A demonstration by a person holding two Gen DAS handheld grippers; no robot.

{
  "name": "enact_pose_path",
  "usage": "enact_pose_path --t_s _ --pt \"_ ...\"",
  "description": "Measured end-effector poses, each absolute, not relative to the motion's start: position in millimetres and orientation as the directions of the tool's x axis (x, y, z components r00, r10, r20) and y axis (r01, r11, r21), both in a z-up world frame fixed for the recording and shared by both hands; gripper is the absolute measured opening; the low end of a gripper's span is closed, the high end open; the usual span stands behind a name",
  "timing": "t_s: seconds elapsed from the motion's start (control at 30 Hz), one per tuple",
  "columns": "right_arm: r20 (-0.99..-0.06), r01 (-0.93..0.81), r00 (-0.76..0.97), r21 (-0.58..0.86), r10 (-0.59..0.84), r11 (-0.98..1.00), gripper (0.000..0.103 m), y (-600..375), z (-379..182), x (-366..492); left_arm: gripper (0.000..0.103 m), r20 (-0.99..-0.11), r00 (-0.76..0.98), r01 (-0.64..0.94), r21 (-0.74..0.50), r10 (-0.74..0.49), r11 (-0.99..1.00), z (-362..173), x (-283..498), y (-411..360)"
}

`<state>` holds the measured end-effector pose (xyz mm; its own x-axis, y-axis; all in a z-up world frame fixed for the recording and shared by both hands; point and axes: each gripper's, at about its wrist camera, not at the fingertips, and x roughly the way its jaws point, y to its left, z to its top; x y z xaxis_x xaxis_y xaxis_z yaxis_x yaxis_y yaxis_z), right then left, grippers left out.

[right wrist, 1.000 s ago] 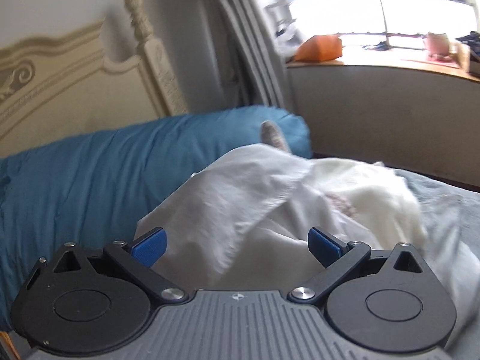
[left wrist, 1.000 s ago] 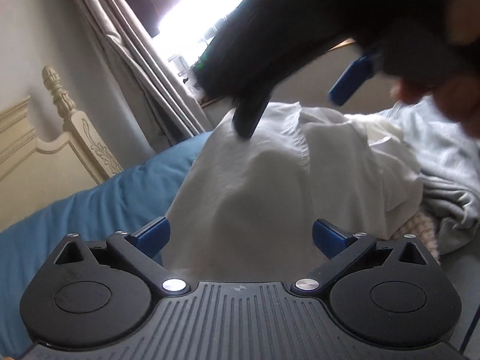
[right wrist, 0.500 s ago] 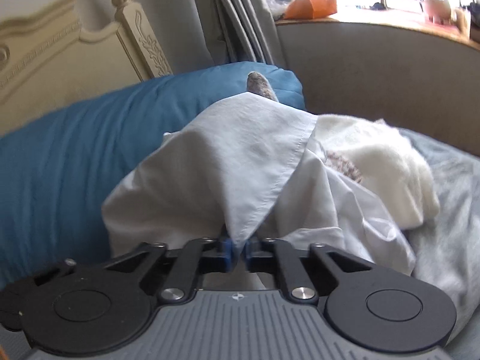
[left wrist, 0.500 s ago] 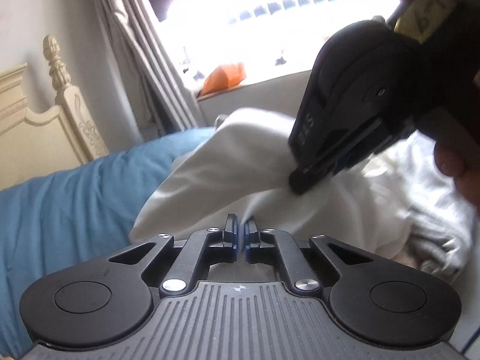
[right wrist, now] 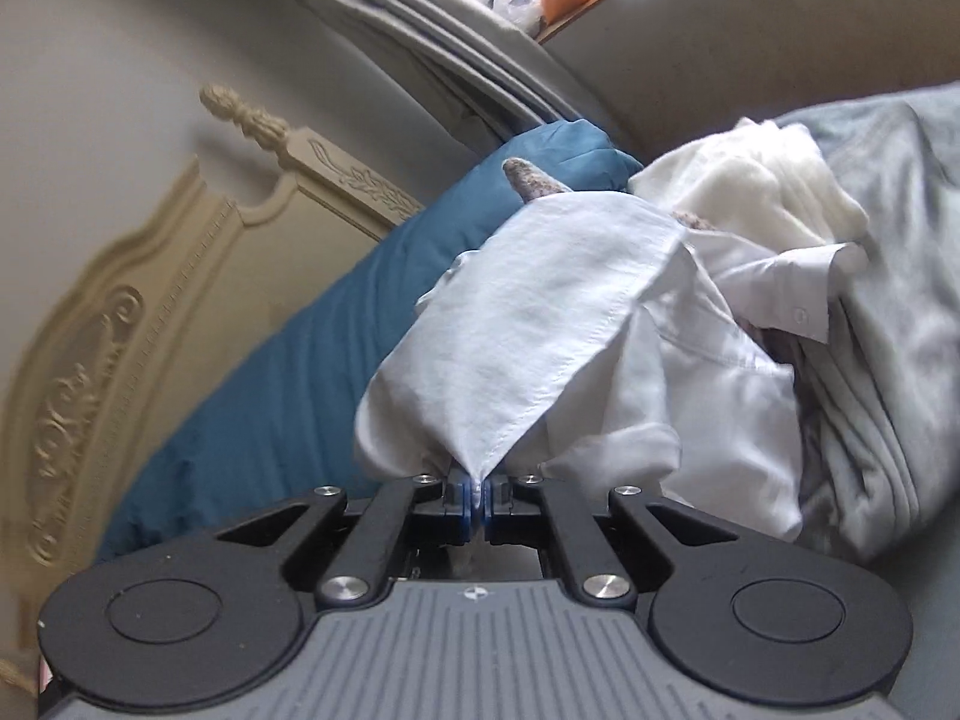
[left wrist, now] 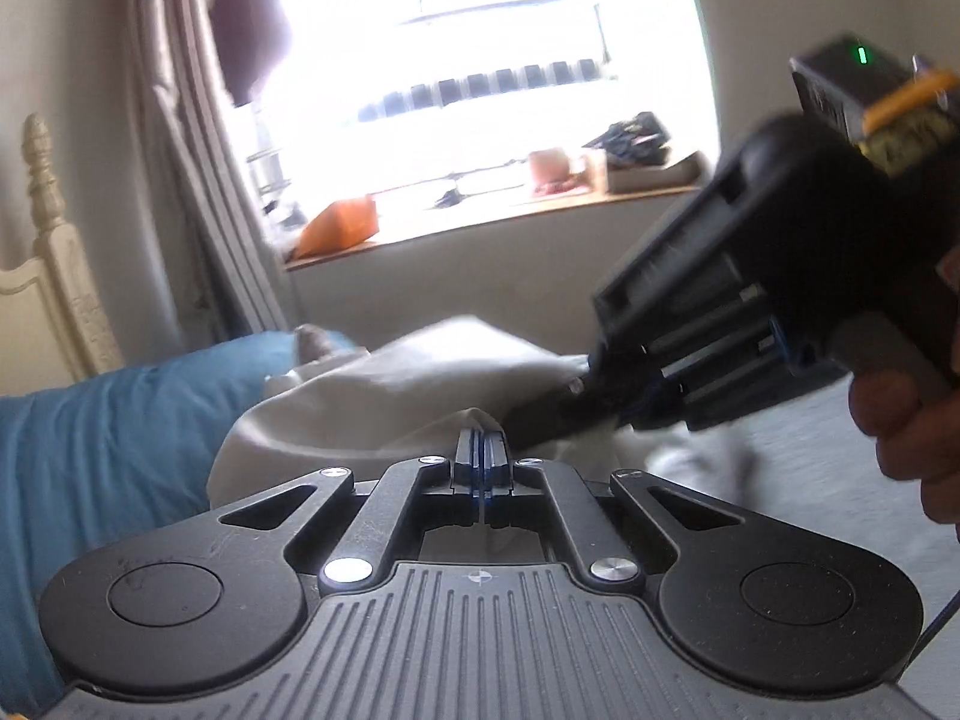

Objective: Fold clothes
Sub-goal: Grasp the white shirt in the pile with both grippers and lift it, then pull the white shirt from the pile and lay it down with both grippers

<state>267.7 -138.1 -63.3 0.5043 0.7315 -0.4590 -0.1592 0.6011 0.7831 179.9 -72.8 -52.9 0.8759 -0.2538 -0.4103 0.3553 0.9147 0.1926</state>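
Centrally, a white shirt [right wrist: 540, 324] lies on the bed's grey cover [right wrist: 900, 312], near a blue pillow [right wrist: 288, 372], cream headboard [right wrist: 120, 324] and sunlit window [left wrist: 480, 60]. Left gripper [left wrist: 481, 450] and right gripper [right wrist: 477, 495] each pinch its cloth. No legible writing.

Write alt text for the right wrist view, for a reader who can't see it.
The right gripper is shut on the hemmed corner of a pale white cotton shirt, which trails back onto a pile of cream and grey clothes. Left of it lie a teal blue duvet and a carved cream headboard.
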Motion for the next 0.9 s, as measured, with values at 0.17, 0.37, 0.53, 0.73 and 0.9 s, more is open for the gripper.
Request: enact_pose_path --t_s 0.17,0.37,0.53,0.73,0.9 --pt "-0.414 -0.111 0.518 0.835 0.748 0.539 0.004 -178.8 -59.7 188.8 0.000 -0.408 0.836 0.441 0.107 -0.365 0.891 -39.8 120.7 -97.7" --pt "-0.382 -0.021 0.573 0.878 0.725 0.478 0.002 -246.0 -63.9 74.0 0.000 -0.440 0.747 0.552 -0.007 -0.498 0.834 -45.5 43.4 -132.8" --pt "-0.389 0.065 0.617 0.892 0.684 0.448 0.002 -294.7 -74.4 -21.3 0.000 -0.490 0.655 0.617 -0.092 -0.575 0.782 -55.8 -9.1 -155.6" --pt "-0.410 0.217 0.661 0.906 0.629 0.362 0.002 -345.0 -100.8 -127.7 0.000 -0.521 0.508 0.719 -0.181 -0.685 0.671 -59.2 -88.6 -201.0" --pt "-0.403 0.299 0.711 0.915 0.577 0.270 0.002 -389.5 -116.8 -203.2 0.000 -0.555 0.399 0.755 -0.253 -0.730 0.605 -64.2 -128.5 -236.1"
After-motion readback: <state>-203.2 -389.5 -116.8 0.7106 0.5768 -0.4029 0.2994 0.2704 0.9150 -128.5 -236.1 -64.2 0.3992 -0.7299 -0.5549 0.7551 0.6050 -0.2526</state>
